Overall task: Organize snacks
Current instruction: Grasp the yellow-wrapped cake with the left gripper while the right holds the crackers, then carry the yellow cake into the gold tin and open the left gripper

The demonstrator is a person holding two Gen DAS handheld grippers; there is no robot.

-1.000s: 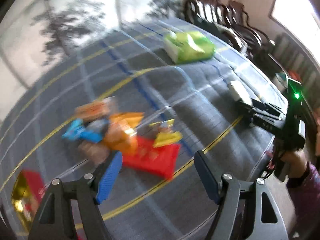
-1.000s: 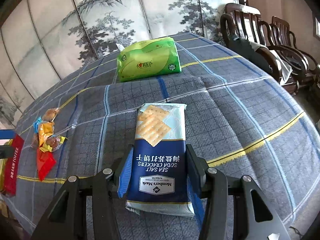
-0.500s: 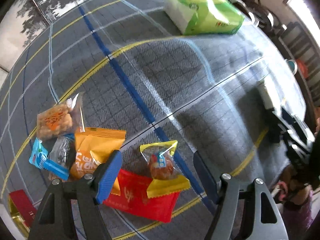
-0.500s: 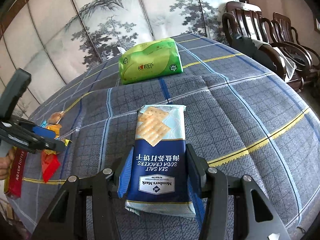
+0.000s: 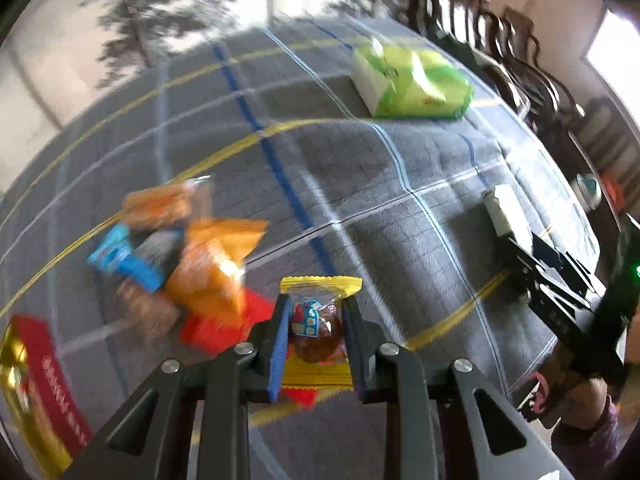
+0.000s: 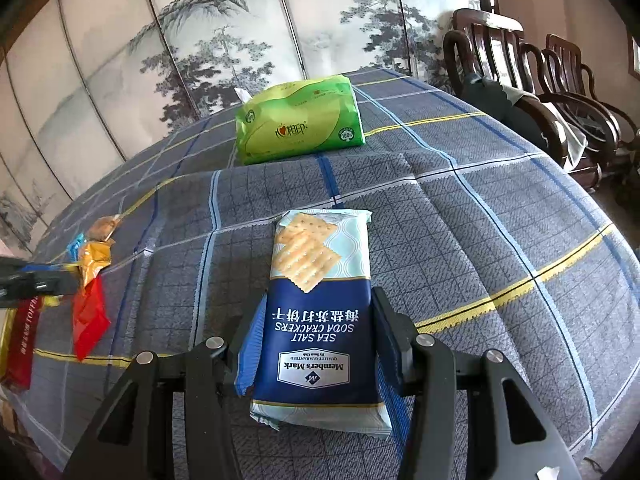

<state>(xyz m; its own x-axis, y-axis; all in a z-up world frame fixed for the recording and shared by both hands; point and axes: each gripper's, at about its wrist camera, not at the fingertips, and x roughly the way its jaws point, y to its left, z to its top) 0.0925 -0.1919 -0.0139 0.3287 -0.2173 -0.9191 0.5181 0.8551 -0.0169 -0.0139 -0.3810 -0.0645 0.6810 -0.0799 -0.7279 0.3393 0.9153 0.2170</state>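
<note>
Left gripper: clamped on the yellow-edged snack packet, low centre of the left wrist view, long axis running up the frame between the jaws.
Right gripper: clenched around the cracker pack, lying lengthwise away from it at lower centre; print reads "Member's Mark", "SEA SALT SODA CRACKERS".
Snack pile: just left of the left gripper, too blurred for labels, perhaps five packets.
Red box: left edge, "TOFFEE" partly legible.
Green tissue pack: far, upper centre.

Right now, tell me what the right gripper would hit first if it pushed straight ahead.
Past the soda cracker pack it holds, probably the checked tablecloth; the green tissue pack lies farther along.
</note>
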